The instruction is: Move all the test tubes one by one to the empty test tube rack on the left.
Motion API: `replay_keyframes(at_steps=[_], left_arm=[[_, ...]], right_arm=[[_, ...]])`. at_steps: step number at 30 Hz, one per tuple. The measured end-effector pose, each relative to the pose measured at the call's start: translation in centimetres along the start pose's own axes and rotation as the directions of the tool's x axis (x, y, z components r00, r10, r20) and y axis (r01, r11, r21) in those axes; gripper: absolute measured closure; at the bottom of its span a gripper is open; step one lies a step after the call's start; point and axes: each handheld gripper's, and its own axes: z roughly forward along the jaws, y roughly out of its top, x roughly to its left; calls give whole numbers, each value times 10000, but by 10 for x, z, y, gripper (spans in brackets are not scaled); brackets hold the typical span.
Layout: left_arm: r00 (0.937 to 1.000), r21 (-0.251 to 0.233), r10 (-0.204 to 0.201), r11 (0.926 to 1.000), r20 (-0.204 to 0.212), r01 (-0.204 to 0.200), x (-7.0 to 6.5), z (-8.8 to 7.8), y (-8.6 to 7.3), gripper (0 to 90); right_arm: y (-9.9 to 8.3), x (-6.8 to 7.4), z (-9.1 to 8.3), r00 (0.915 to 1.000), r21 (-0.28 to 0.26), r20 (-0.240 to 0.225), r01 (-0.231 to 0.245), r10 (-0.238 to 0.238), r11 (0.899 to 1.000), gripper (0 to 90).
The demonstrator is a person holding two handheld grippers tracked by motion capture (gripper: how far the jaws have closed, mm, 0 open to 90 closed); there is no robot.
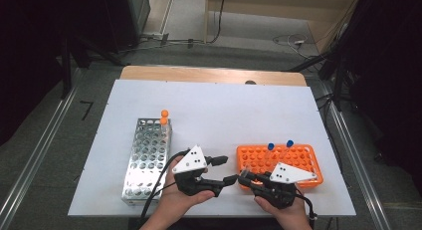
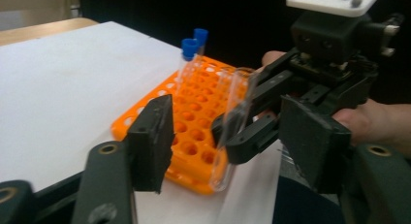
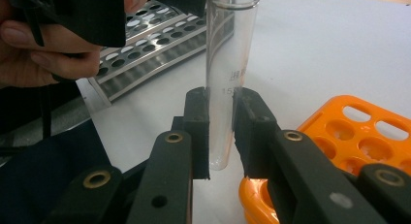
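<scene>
Just off the orange plastic tube rack's (image 3: 368, 136) near-left corner, the right hand-held gripper (image 3: 222, 132) clamps a clear glass test tube (image 3: 228, 64) upright, long axis vertical, open mouth up. The left hand-held gripper (image 2: 232, 136) sits half open around it, not touching.

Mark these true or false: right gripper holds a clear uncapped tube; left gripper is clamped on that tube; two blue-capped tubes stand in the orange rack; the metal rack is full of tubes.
1. The right gripper holds a clear uncapped tube. True.
2. The left gripper is clamped on that tube. False: its jaws stand either side of it, pads apart from the glass.
3. Two blue-capped tubes stand in the orange rack. True.
4. The metal rack is full of tubes. False: two orange-capped tubes stand at its far end; the other holes look empty.
</scene>
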Motion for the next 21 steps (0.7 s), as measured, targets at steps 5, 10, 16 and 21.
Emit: replay_keyframes(at_steps=[5, 10, 16, 21], left_arm=[[9990, 222, 430, 9988, 89, -432, -8, 10, 0, 501], [9984, 356, 545, 9979, 135, -550, -12, 17, -1, 611], [9986, 399, 523, 9978, 100, -527, -13, 20, -2, 688], [9982, 423, 605, 9973, 29, -605, -14, 20, -2, 740]], right_arm=[[0, 4, 4, 9998, 142, -192, 114, -112, 9998, 745], [0, 6, 5, 9989, 176, -426, 208, -201, 9996, 745], [0, 9, 6, 9963, 187, -763, 415, -399, 9990, 744], [0, 9, 6, 9943, 173, -955, 485, -466, 9987, 745]])
